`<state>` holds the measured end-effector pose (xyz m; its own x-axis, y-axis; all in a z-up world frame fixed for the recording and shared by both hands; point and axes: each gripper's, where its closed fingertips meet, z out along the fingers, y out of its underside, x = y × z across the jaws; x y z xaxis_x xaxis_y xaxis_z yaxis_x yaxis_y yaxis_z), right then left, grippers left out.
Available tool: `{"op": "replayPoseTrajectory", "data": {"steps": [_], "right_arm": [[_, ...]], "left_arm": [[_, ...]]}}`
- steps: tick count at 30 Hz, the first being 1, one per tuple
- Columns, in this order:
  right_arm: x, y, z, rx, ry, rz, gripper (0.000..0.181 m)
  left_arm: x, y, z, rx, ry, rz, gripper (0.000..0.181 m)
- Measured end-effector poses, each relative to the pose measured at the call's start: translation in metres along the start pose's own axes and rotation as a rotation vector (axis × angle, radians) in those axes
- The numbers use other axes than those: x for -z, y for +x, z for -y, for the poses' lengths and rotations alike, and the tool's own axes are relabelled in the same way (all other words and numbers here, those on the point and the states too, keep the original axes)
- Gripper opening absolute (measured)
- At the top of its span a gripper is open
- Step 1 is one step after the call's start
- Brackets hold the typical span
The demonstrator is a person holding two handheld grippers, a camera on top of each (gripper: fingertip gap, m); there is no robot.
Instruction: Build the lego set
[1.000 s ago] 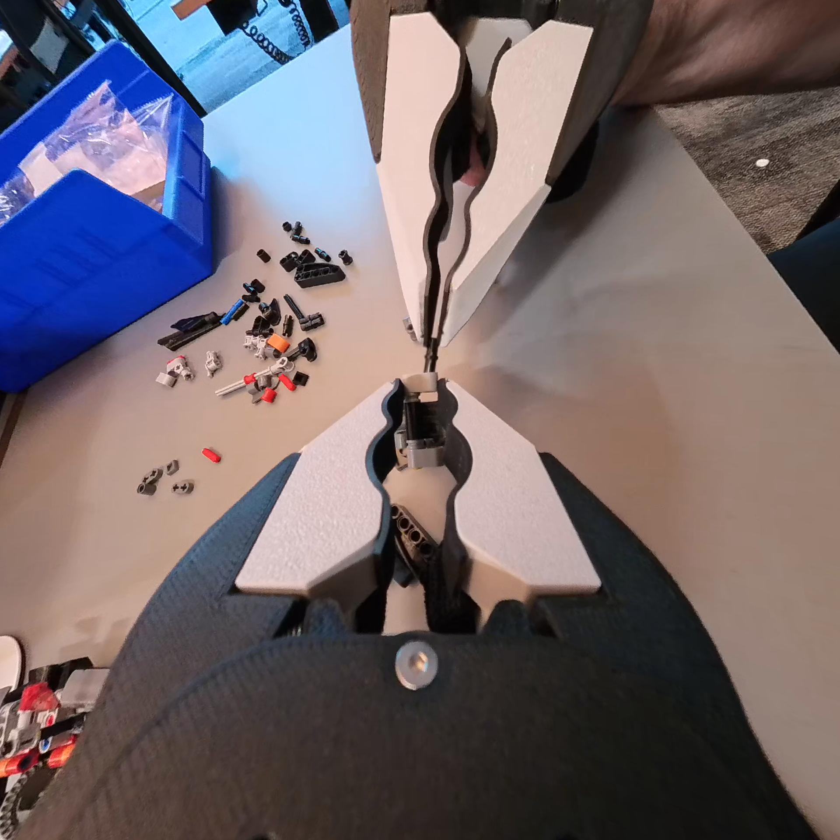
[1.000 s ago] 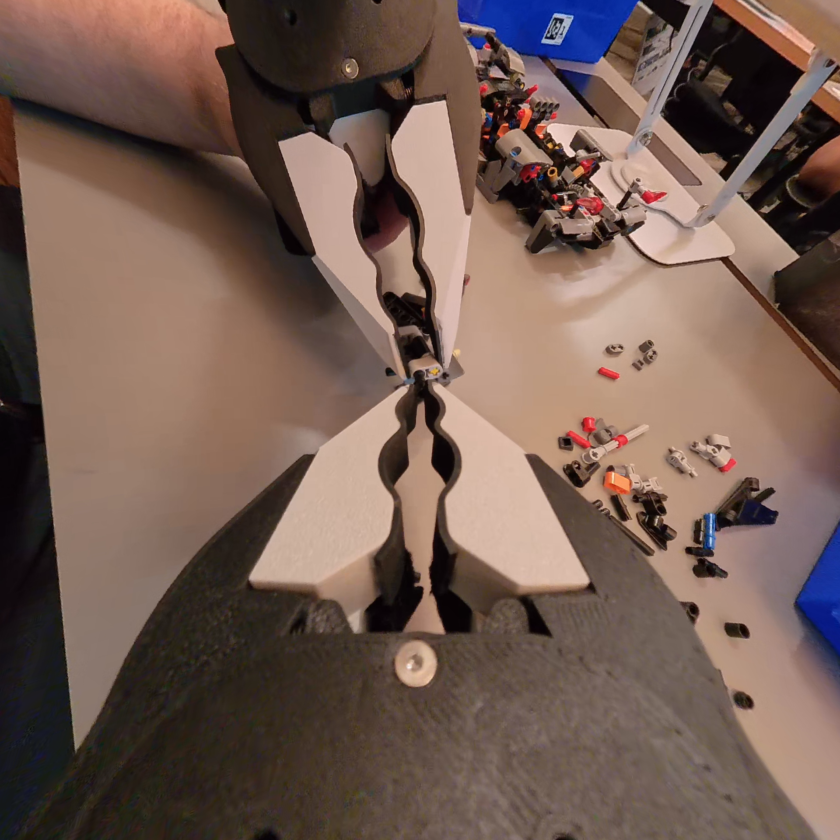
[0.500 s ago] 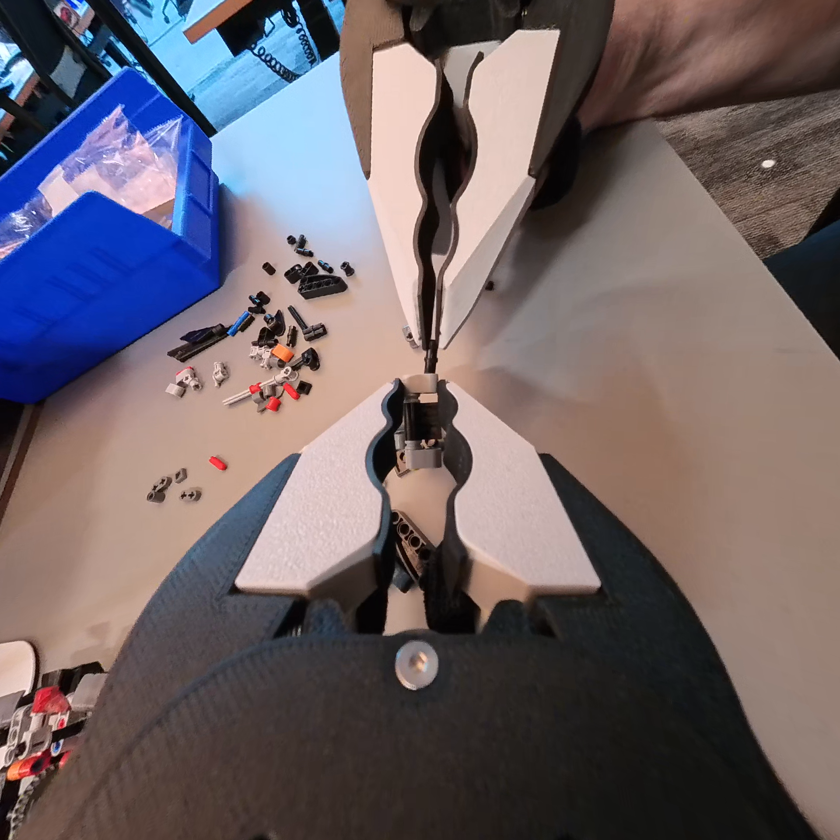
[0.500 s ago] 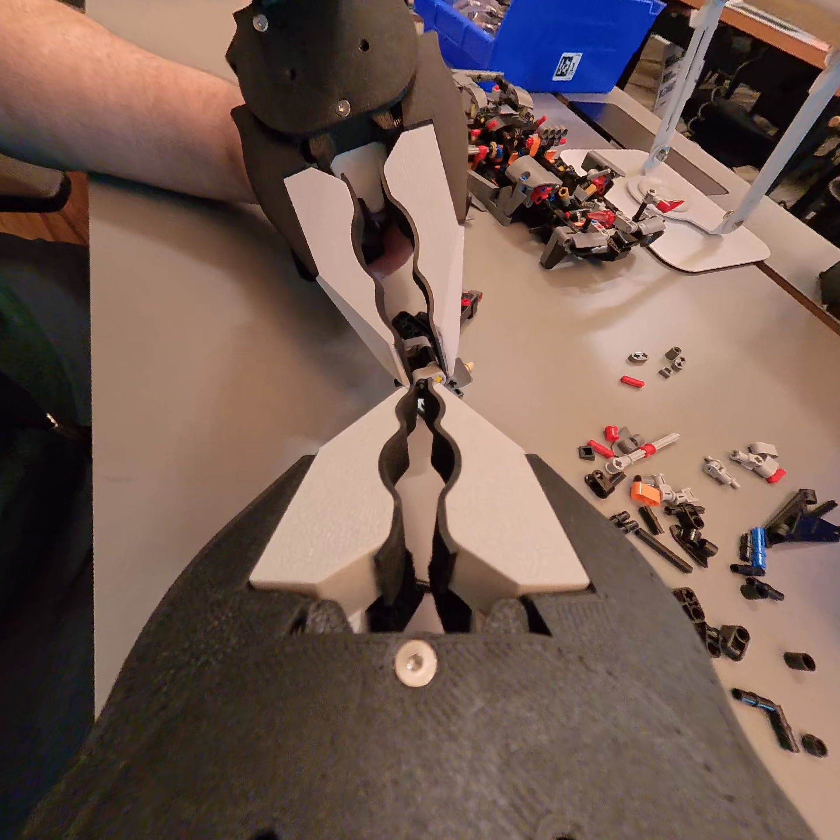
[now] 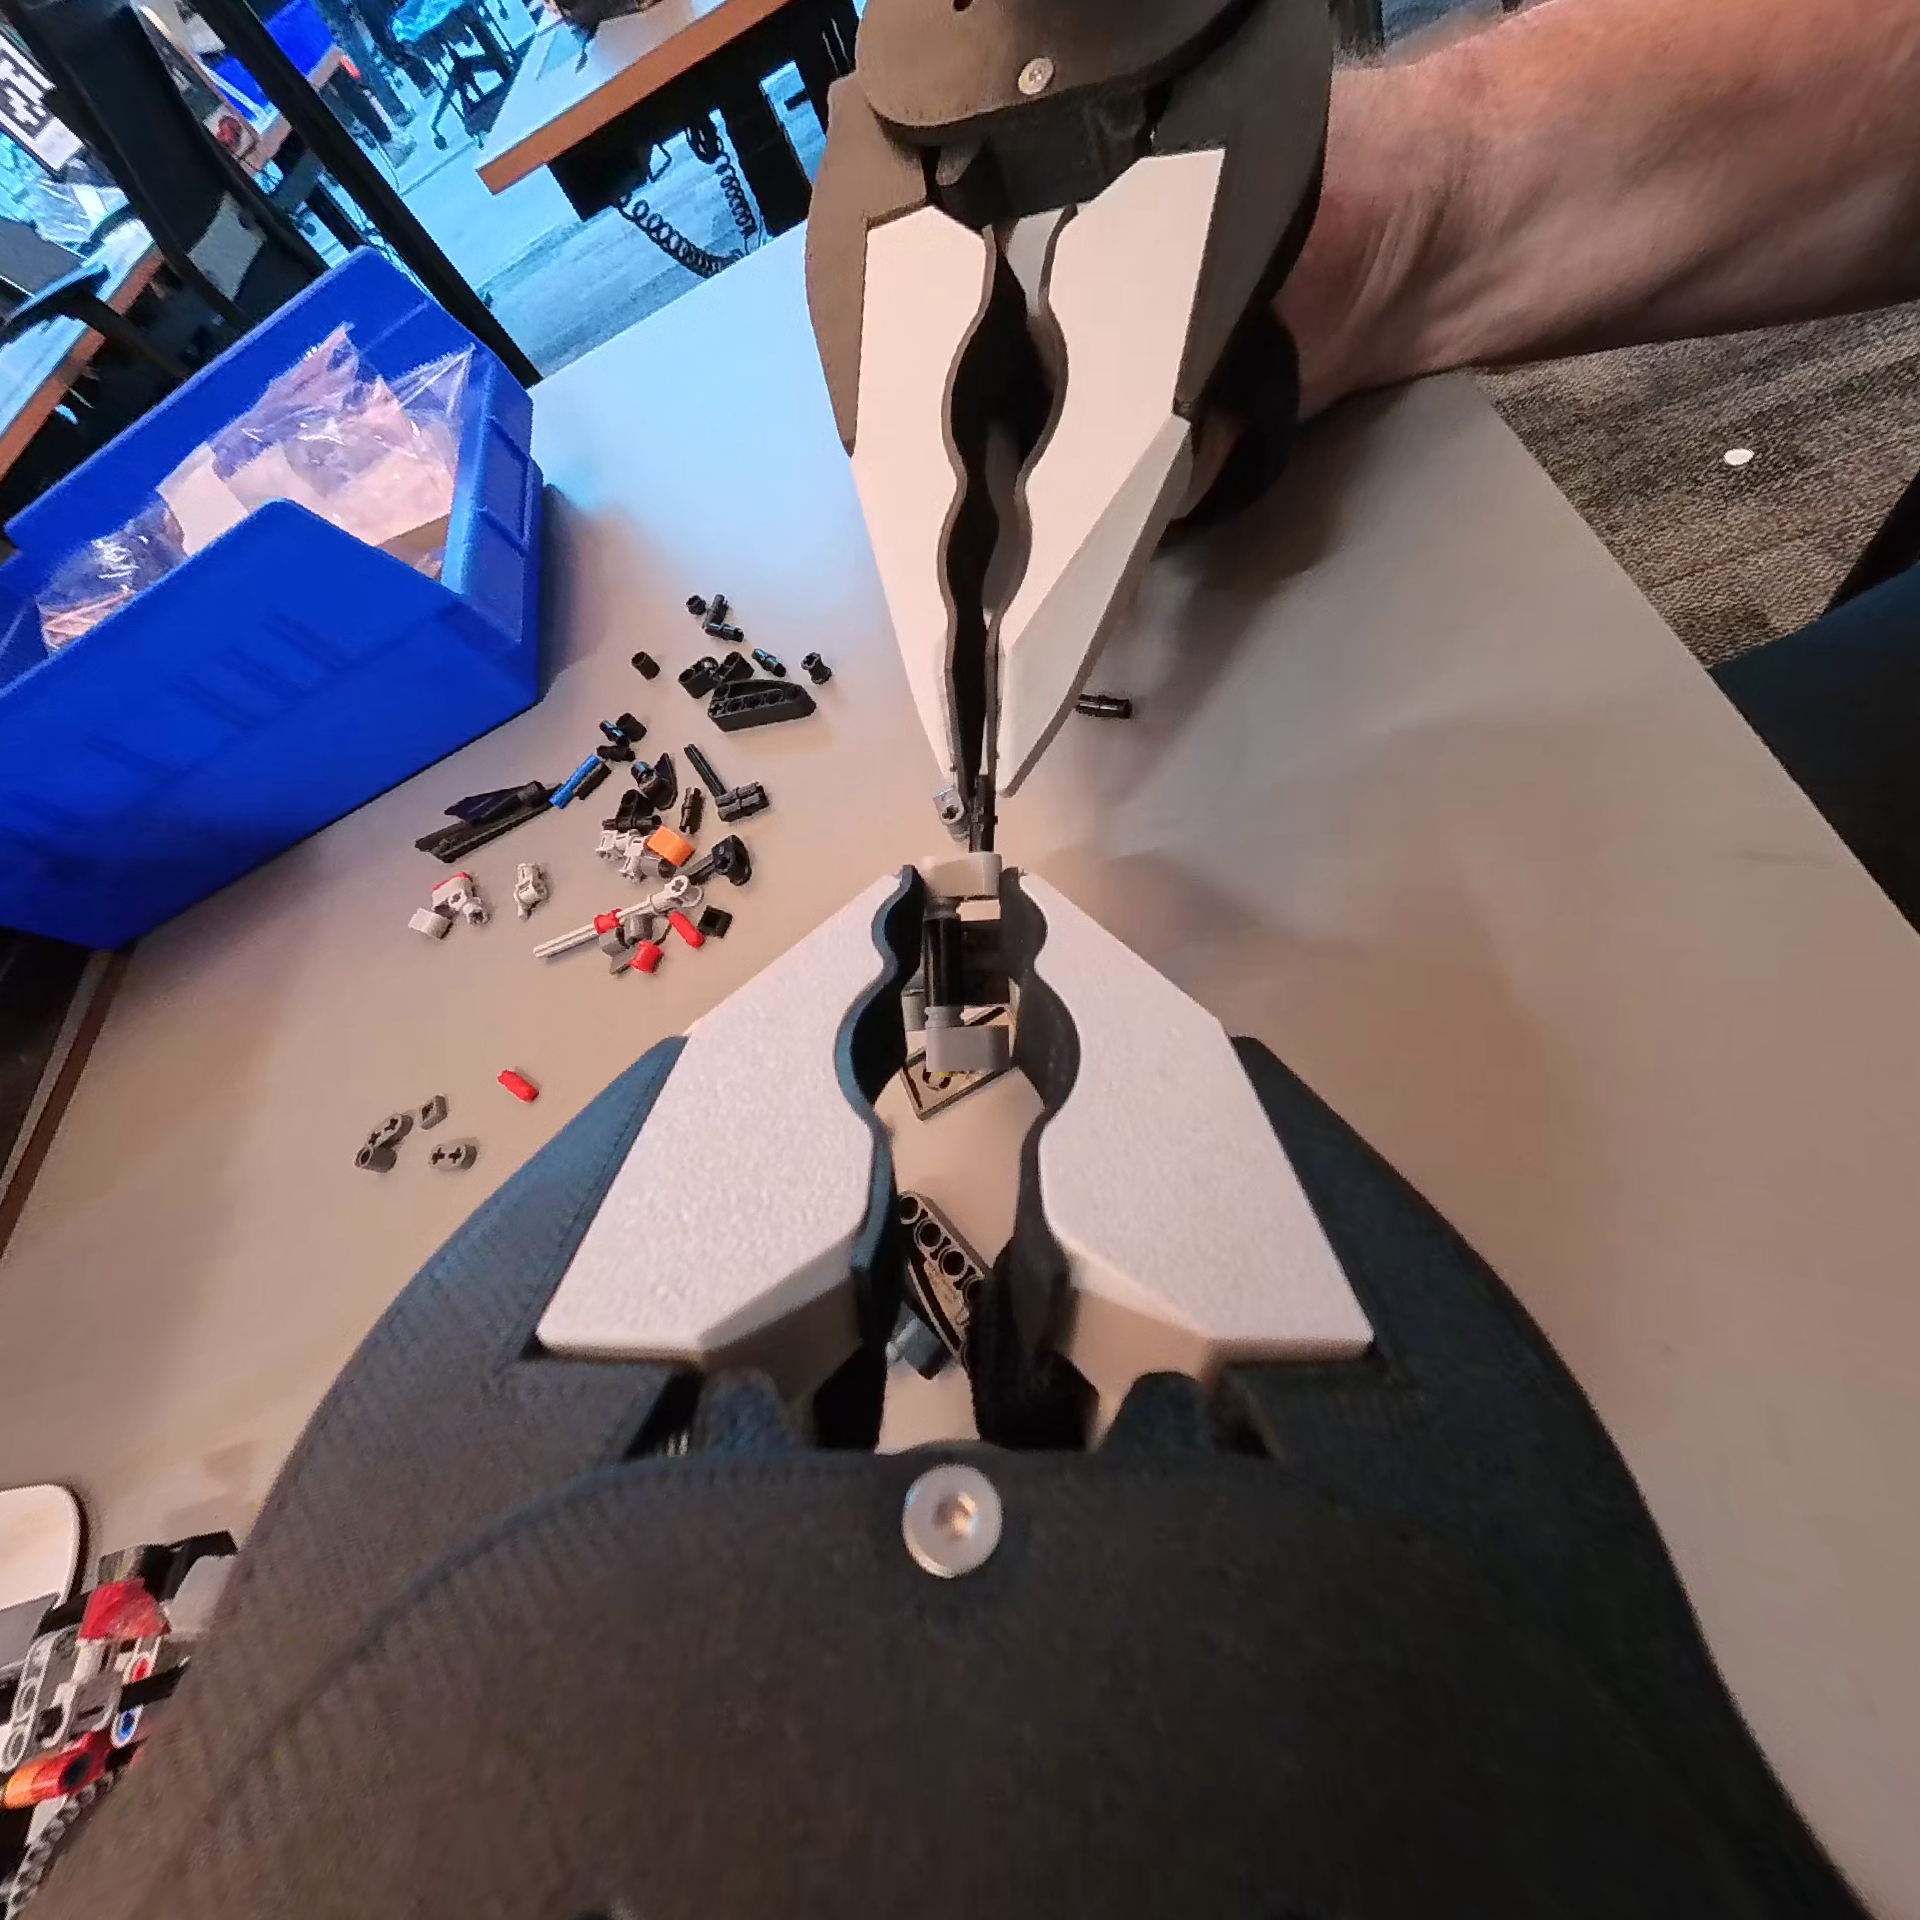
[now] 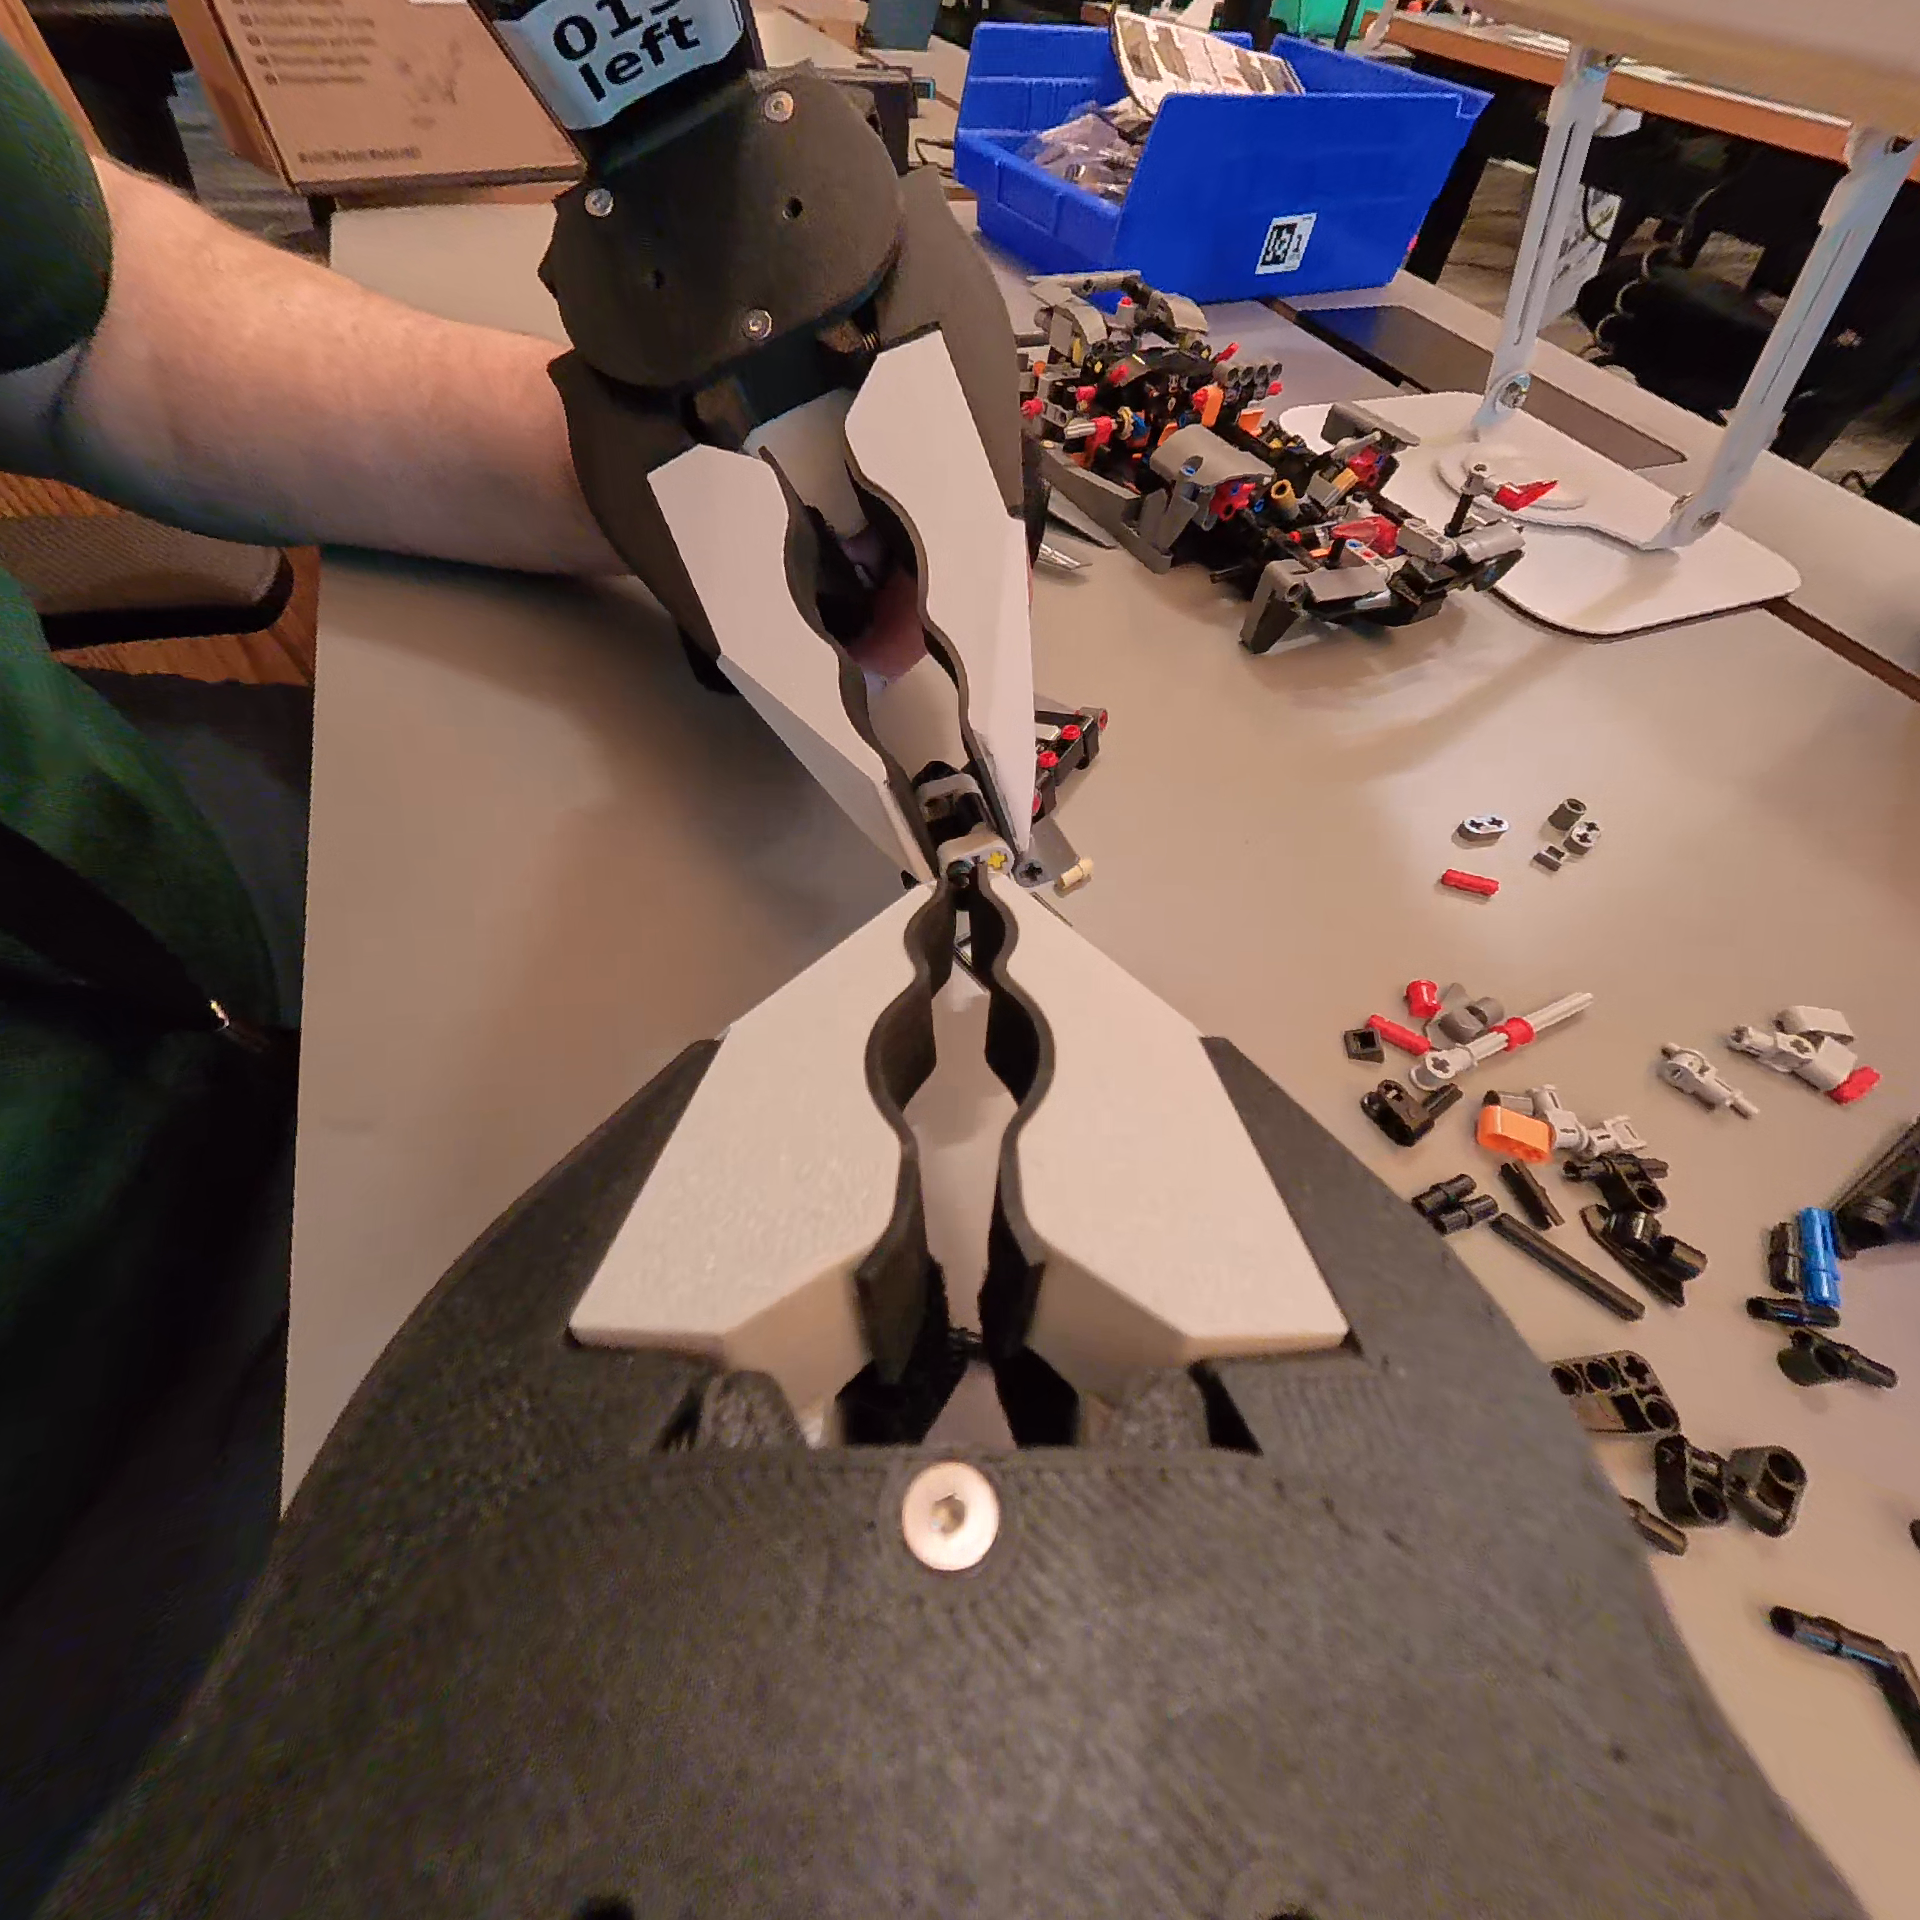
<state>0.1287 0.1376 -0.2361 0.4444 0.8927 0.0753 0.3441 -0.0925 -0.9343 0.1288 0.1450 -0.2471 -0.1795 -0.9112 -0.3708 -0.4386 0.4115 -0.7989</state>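
Note:
My left gripper (image 5: 961, 883) is shut on a small grey and black lego sub-assembly (image 5: 958, 971), held above the table. My right gripper (image 5: 972, 795) comes in from the far side, shut on a thin black pin (image 5: 978, 823) whose end touches the sub-assembly's grey top. In the right wrist view, my right gripper (image 6: 961, 902) meets the left gripper (image 6: 968, 844) tip to tip at the sub-assembly (image 6: 961, 831). A partly built lego car (image 6: 1247, 488) sits behind.
Loose lego parts (image 5: 644, 831) lie spread on the grey table (image 5: 1403, 831), also shown in the right wrist view (image 6: 1558, 1122). There is a blue bin (image 5: 260, 675) with plastic bags, a second blue bin (image 6: 1195, 177), a white stand base (image 6: 1621, 561), and one black pin (image 5: 1103, 708). Both grippers' tips are close together, under 4 cm apart. The partly built lego car (image 6: 1247, 488) is about 25 cm from both grippers' fingertips.
Both grippers have risen together and tilted up, staying tip to tip. More of the room and bins shows now. The holds have not changed.

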Motion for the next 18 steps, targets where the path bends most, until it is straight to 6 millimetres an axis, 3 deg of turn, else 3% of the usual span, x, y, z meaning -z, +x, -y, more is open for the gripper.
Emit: {"op": "replayPoseTrajectory", "data": {"steps": [18], "right_arm": [[0.0029, 0.0006, 0.003, -0.021, 0.031, 0.021, 0.0]], "left_arm": [[0.0017, -0.0011, 0.0052, 0.028, 0.041, 0.0, 0.012]]}}
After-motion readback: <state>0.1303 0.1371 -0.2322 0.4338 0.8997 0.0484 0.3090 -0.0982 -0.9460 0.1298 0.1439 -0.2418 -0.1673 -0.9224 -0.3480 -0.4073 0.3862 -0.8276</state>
